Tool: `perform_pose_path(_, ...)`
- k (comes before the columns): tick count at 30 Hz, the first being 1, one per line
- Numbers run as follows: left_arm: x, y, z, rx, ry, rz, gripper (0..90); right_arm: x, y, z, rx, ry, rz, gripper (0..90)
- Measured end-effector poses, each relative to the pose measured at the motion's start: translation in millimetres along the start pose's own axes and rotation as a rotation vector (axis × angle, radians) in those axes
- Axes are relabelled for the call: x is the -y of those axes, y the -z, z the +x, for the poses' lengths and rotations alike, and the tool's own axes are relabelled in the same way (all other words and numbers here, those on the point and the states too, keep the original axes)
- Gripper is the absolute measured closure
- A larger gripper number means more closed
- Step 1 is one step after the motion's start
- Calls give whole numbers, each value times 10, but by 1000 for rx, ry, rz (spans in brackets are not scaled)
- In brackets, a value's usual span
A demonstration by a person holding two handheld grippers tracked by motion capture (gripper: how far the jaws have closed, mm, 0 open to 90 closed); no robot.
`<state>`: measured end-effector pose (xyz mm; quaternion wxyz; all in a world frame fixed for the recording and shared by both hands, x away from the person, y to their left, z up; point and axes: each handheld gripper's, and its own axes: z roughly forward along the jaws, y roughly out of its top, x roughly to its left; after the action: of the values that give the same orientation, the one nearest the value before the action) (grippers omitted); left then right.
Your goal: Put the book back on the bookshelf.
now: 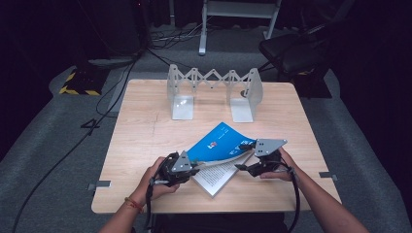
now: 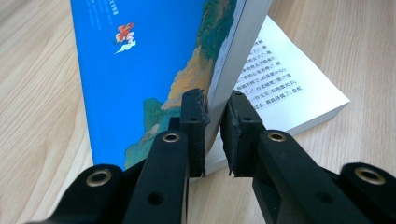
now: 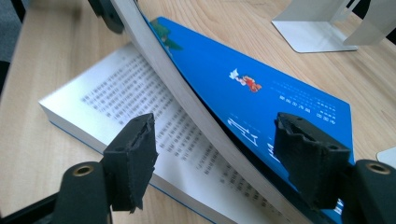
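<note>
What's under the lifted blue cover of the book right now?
Under the blue cover, raised with a block of pages by the left gripper, lies an open printed page. The part near the spine stays hidden beneath the curved pages.

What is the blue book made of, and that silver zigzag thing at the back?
The blue book looks like paper: a smooth, slightly shiny cover that bends, and matte white printed pages. The zigzag bookstand looks like metal, probably painted or brushed steel: thin, flat, pale grey plates with a dull shine.

A light wooden table (image 1: pixel 141 126) carries a blue-covered book (image 1: pixel 218 158) near its front and an expanding metal bookend rack (image 1: pixel 214 92) at the far edge.
</note>
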<state>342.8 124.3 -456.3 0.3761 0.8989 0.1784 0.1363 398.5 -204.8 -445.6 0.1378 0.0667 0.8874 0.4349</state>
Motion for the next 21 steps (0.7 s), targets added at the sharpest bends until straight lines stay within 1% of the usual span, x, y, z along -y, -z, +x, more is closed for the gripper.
perform_pose_path(1, 6, 2, 8, 1, -2, -4, 791, 14, -24, 4, 17, 13, 17, 320)
perform_pose_path(2, 9, 0, 8, -1, -3, -4, 790, 39, -53, 3, 42, 41, 41, 332)
perform_pose_path(3, 16, -4, 8, -1, -2, -4, 790, 65, -65, -6, 54, 50, 53, 349)
perform_pose_path(4, 16, -4, 8, -1, -2, -4, 789, 103, -65, -32, 67, 29, 44, 388)
perform_pose_path(5, 24, -4, 1, -7, -4, -4, 789, 140, -57, -57, 88, 17, 32, 458)
perform_pose_path(6, 23, 3, 2, -11, 0, -9, 789, 178, -47, -90, 97, 10, 21, 469)
perform_pose_path(7, 23, 3, 2, -11, 0, -9, 789, 178, -47, -90, 97, 10, 21, 469)
perform_pose_path(8, 22, 11, 8, -13, 5, -17, 789, 213, -47, -124, 100, 0, 13, 509)
perform_pose_path(9, 17, 15, 16, -14, 9, -22, 789, 246, -51, -137, 100, -3, 9, 549)
perform_pose_path(10, 14, 17, 21, -16, 8, -22, 788, 281, -56, -138, 109, 17, 1, 583)
perform_pose_path(11, 8, 16, 29, -16, 4, -25, 787, 296, -59, -129, 111, 29, -1, 615)
perform_pose_path(12, -2, 22, 44, -24, 4, -30, 785, 306, -64, -112, 114, 53, 1, 652)
perform_pose_path(13, -9, 38, 73, -32, 5, -40, 782, 295, -68, -76, 130, 82, 12, 676)
perform_pose_path(14, -15, 53, 102, -40, 9, -50, 777, 276, -63, -55, 141, 79, 16, 695)
perform_pose_path(15, -25, 72, 161, -47, 21, -62, 770, 261, -54, -47, 142, 80, 16, 711)
perform_pose_path(16, -31, 78, 212, -52, 22, -67, 761, 235, -33, -30, 141, 73, 15, 726)
perform_pose_path(17, -38, 77, 259, -51, 12, -63, 754, 211, -24, -10, 148, 76, 20, 738)
perform_pose_path(18, -45, 66, 291, -60, 1, -56, 750, 189, -22, 12, 157, 84, 30, 746)
perform_pose_path(19, -50, 57, 321, -70, -2, -50, 744, 175, -24, 41, 166, 82, 33, 755)
perform_pose_path(21, -47, 48, 376, -84, -8, -48, 729, 146, -40, 111, 191, 98, 54, 775)
